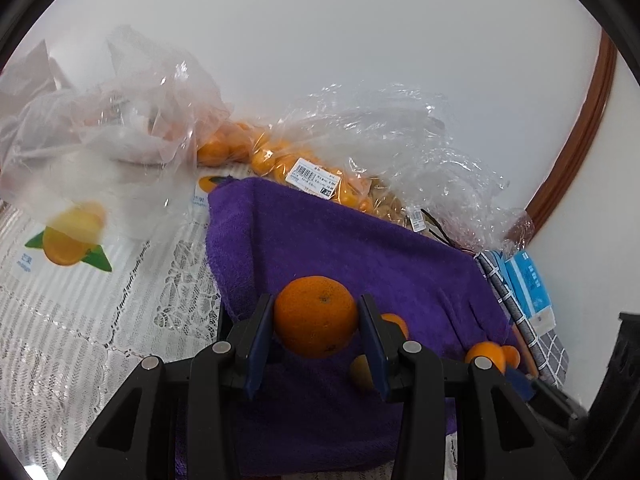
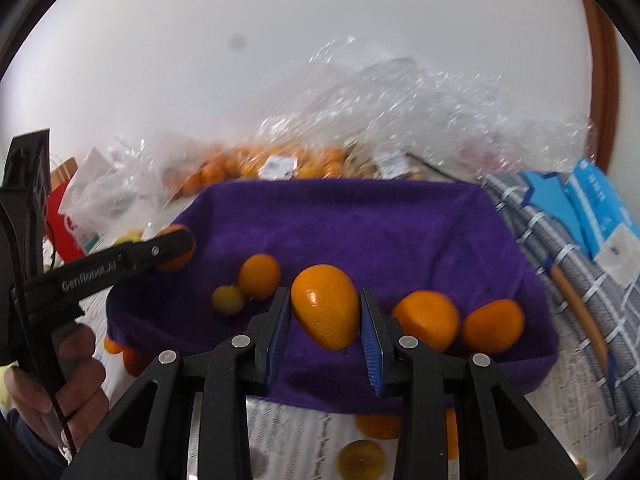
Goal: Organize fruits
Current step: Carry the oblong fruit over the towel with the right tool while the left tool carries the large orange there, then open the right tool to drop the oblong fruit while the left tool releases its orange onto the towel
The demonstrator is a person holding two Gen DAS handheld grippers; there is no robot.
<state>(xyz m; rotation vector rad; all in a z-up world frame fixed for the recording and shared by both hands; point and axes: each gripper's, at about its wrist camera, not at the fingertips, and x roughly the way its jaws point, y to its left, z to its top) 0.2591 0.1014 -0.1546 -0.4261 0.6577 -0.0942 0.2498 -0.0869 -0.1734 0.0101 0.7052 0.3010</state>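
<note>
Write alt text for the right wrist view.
The right hand-held gripper grips an oval orange fruit above a purple towel where four more small citrus fruits lie. At left, a hand holds the left hand-held gripper around another orange fruit; clear bags of fruit sit behind.

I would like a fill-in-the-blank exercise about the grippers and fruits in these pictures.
1. The left gripper is shut on a round ____.
2. The right gripper holds an oval kumquat above a ____ towel.
3. The bagged fruit lies ____ the towel.

Missing words: tangerine; purple; behind
</note>
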